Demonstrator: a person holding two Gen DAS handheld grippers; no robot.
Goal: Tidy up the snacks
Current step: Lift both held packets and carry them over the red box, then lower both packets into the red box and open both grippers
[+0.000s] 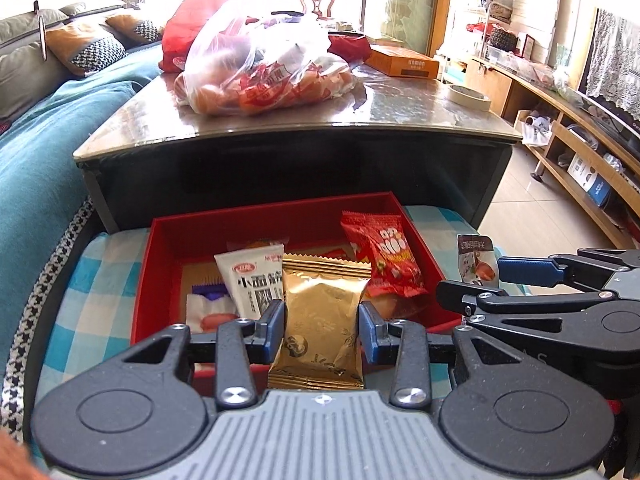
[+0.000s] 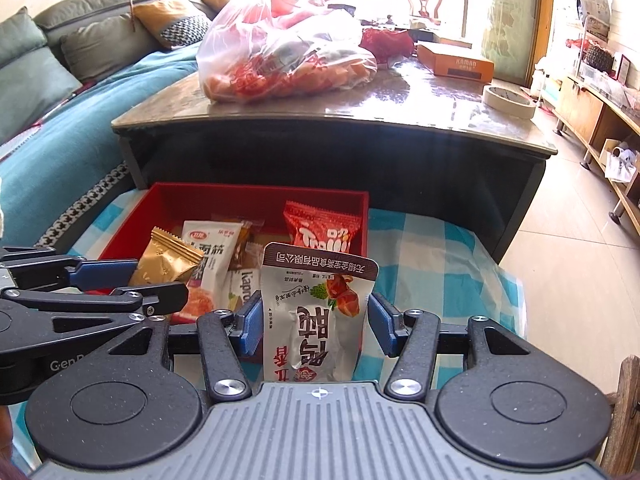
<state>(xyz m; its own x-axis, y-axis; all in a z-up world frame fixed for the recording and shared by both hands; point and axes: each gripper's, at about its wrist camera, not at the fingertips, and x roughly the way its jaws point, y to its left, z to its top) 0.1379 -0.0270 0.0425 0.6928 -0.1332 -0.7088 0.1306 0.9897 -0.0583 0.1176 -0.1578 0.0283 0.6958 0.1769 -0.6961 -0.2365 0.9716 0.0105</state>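
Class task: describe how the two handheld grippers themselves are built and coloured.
Both the left gripper and right gripper have matte black linkage arms with silver pivot screws, blue finger pads, round black discs and a ribbed grey base. No cables show.

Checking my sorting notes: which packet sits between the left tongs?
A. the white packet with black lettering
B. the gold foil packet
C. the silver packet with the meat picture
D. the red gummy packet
B: the left tongs pinch the gold foil packet above the red box; the silver packet is in the right tongs.
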